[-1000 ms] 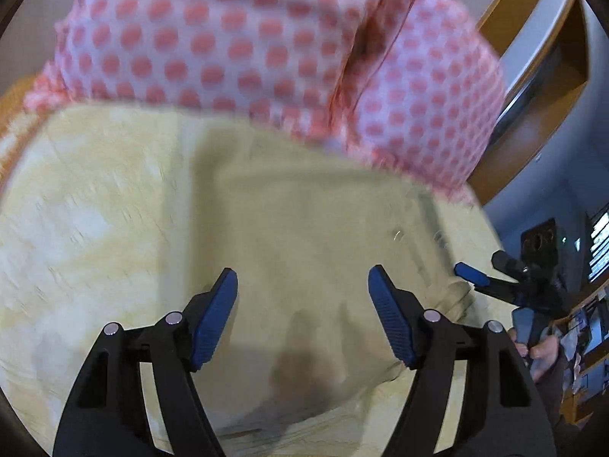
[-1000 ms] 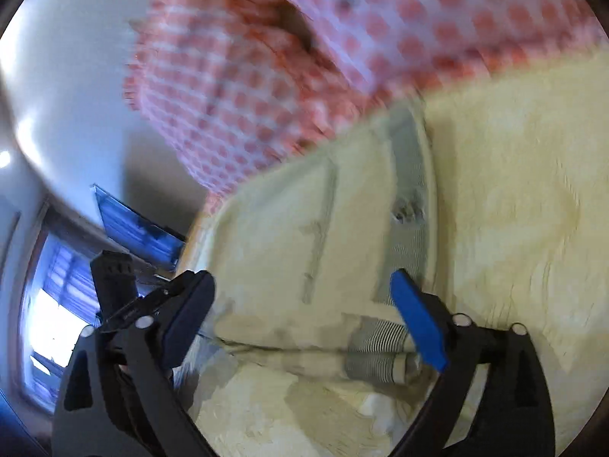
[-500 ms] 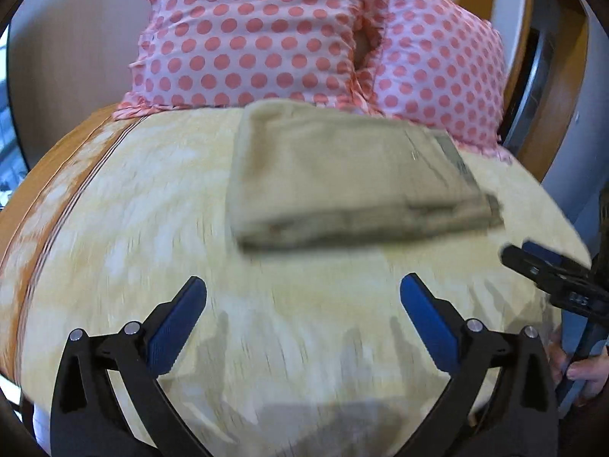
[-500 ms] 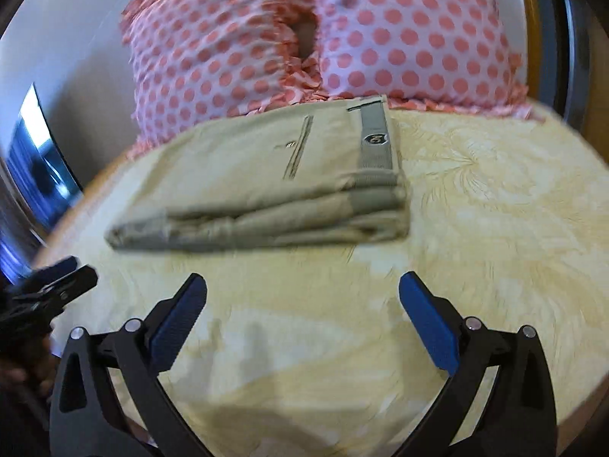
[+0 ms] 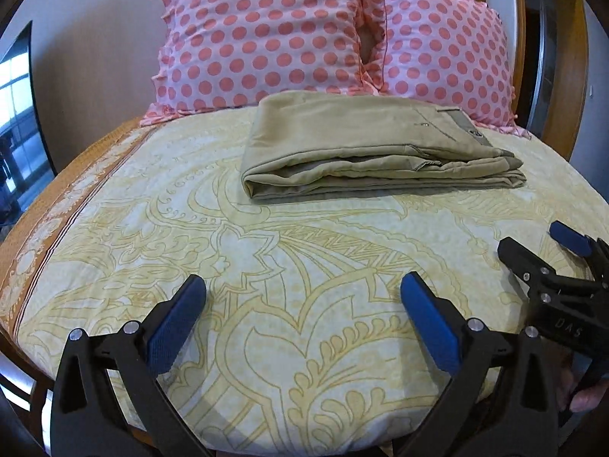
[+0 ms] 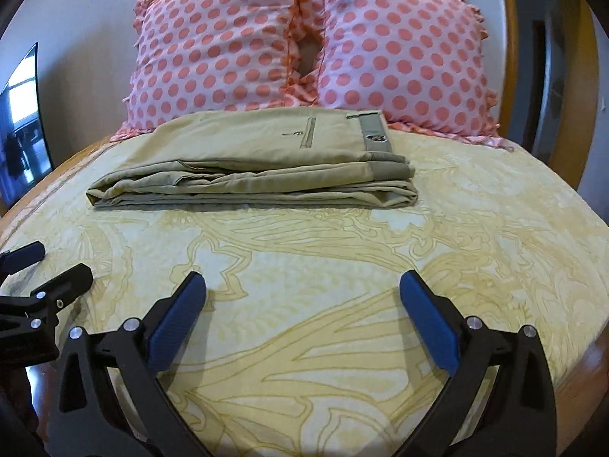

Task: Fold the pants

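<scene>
Khaki pants [image 5: 365, 144] lie folded in a flat stack on the yellow patterned bedspread [image 5: 266, 259], close to the pillows; they also show in the right wrist view [image 6: 259, 160], waistband to the right. My left gripper [image 5: 302, 289] is open and empty, well short of the pants near the bed's front edge. My right gripper [image 6: 302, 289] is open and empty, also back from the pants. The right gripper shows at the right edge of the left wrist view [image 5: 548, 262]. The left gripper shows at the left edge of the right wrist view [image 6: 42, 270].
Two pink polka-dot pillows [image 5: 266, 34] [image 6: 399, 49] lean against the wall behind the pants. A wooden headboard frame [image 5: 517, 38] rises at the right. An orange border [image 5: 57, 205] runs along the bedspread's left side. A dark screen [image 6: 23, 122] hangs at the far left.
Both grippers have pulled back from the pants toward the bed's front edge. The folded pants now lie free and far ahead; a second ago both grippers were right over them.
</scene>
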`<state>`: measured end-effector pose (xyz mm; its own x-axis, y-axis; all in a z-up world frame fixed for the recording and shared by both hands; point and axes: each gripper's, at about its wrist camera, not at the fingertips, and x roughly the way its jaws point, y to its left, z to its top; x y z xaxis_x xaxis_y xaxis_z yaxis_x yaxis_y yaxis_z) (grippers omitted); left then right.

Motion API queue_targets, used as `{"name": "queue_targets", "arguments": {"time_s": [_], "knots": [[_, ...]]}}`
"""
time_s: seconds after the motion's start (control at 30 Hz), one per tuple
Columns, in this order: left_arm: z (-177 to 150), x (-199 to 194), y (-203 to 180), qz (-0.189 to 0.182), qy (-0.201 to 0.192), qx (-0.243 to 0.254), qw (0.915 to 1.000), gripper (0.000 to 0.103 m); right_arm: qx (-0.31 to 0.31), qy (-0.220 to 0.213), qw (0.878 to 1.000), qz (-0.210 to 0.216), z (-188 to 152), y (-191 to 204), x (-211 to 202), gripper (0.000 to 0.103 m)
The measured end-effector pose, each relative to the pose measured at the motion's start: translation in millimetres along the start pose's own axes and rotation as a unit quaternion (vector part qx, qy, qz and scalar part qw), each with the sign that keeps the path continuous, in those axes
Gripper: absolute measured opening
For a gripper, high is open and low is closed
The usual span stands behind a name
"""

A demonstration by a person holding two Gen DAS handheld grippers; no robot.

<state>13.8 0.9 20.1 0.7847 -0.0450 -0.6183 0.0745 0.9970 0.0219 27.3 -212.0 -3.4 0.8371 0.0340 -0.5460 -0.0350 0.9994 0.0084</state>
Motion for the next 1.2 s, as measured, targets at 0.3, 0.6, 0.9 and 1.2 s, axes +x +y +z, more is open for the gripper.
{"name": "queue_targets", "arguments": {"time_s": [0.3, 0.6, 0.9, 1.2], "knots": [[-1.8, -0.4, -1.9, 0.005, -0.011, -0.001, 0.9999, 0.102, -0.001, -0.003, 1.0, -0.003, 0.6, -0.4, 0.8, 0.101], [-1.9, -0.3, -1.0, 0.005, -0.011, 0.0, 0.9999, 0.102, -0.001, -0.003, 1.0, -0.003, 0.7, 0.3, 0.7, 0.101], [-1.8, -0.3, -0.5, 0.004, -0.012, 0.0, 0.9999, 0.102, -0.001, -0.003, 1.0, -0.003, 0.6, 0.4, 0.4, 0.101], [-2.0, -0.2, -1.2, 0.004, -0.012, 0.0, 0.9999, 0.102, -0.001, -0.003, 1.0, -0.003, 0.7, 0.7, 0.4, 0.101]]}}
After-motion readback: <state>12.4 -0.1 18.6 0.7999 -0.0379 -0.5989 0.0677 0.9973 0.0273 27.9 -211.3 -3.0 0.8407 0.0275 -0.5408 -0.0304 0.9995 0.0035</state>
